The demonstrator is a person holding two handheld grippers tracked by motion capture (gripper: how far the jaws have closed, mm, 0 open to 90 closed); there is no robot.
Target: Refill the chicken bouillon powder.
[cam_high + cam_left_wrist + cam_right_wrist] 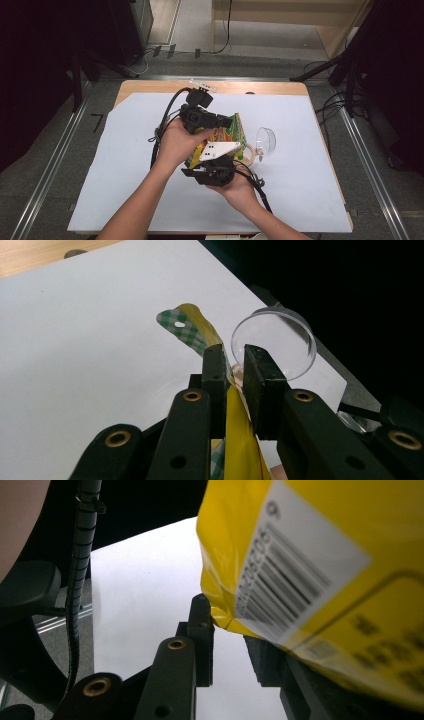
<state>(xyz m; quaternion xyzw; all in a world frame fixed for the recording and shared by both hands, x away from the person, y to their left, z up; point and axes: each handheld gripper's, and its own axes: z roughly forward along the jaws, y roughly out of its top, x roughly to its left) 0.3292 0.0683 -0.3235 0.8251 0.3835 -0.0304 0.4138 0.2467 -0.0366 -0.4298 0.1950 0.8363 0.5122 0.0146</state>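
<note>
Nearest the lens in the left gripper view, two black fingers (215, 385) of the left gripper (234, 390), narrowly parted, with the yellow edge of a snack bag (237, 440) pinched between them; past them the bag's green-checked top seal with its hang hole, curling up and to the left. Just behind the fingertips, a clear plastic cup (280, 340) lying on its side, mouth toward the camera, close to the bag's far end and partly hidden by the right-hand finger. In the right gripper view, fingers (202, 640) of the right gripper (227, 645) close together, bottom corner of the bag (300, 555) caught between them, barcode panel looming over and hiding most of the right-hand finger; beside it a ribbed cable (80, 580) and a dark gripper body on the left. From the high view, bag (227, 135) held up off the bench between both hands at mid-bench, left gripper (220, 121) at its upper side, right gripper (220, 167) at its lower side under a grey three-cornered plate (219, 149). Clear cup (266, 141) on the white sheet (125, 175) just right of the bag. White sheet over most of the wooden bench (150, 86); black cables (162, 125) trailing left from the left gripper, more looping beside the right hand. Beyond the bench, dark stands and floor cables.
</note>
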